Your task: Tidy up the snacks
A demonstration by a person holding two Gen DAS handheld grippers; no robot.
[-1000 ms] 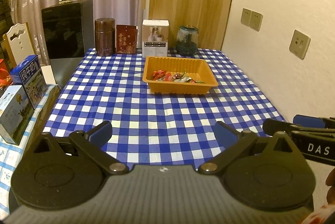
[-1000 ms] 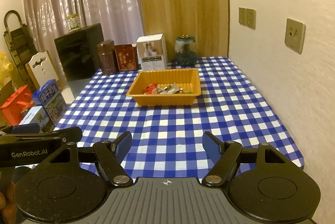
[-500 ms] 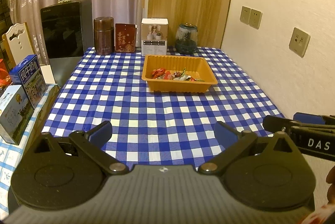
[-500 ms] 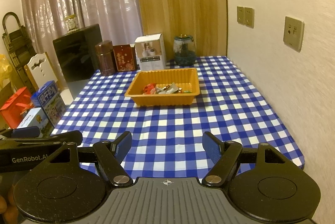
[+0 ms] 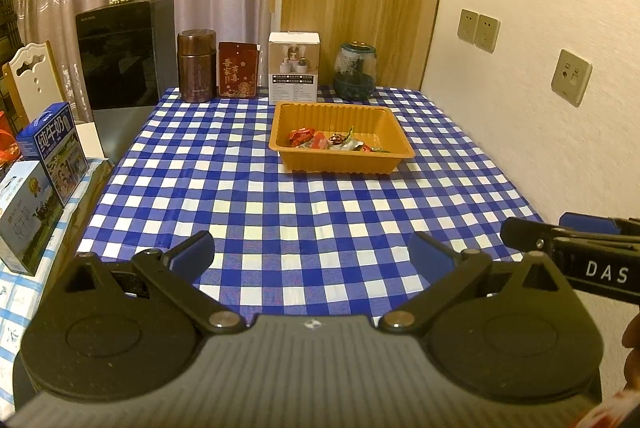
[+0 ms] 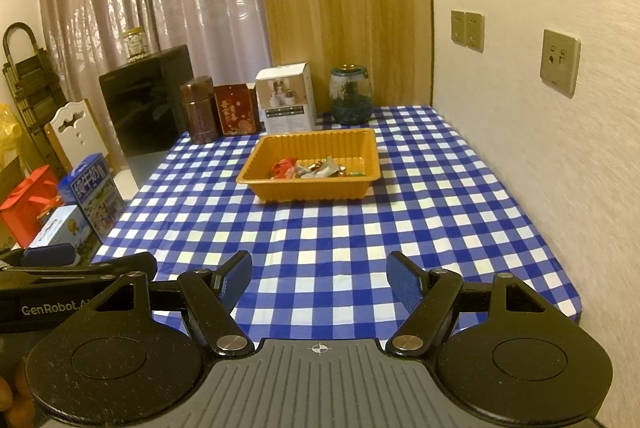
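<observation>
An orange tray point(image 5: 288, 151) point(image 6: 260, 183) sits at the far middle of the blue-checked table and holds several wrapped snacks point(image 5: 332, 141) point(image 6: 312, 167). My left gripper point(image 5: 314, 254) is open and empty, above the table's near edge, far from the tray. My right gripper point(image 6: 320, 282) is open and empty, also at the near edge. Each gripper shows at the side of the other's view: the right one in the left wrist view point(image 5: 568, 228), the left one in the right wrist view point(image 6: 80, 260).
Along the table's back edge stand a brown canister point(image 5: 197, 65), a red box point(image 5: 238, 73), a white box point(image 5: 294, 67) and a glass jar point(image 5: 355, 69). Milk cartons point(image 5: 52, 143) stand on a side surface at left. A wall point(image 5: 540, 107) runs along the right.
Both grippers have drawn back and risen slightly, so the tray looks a little farther off. Both stay open and empty.
</observation>
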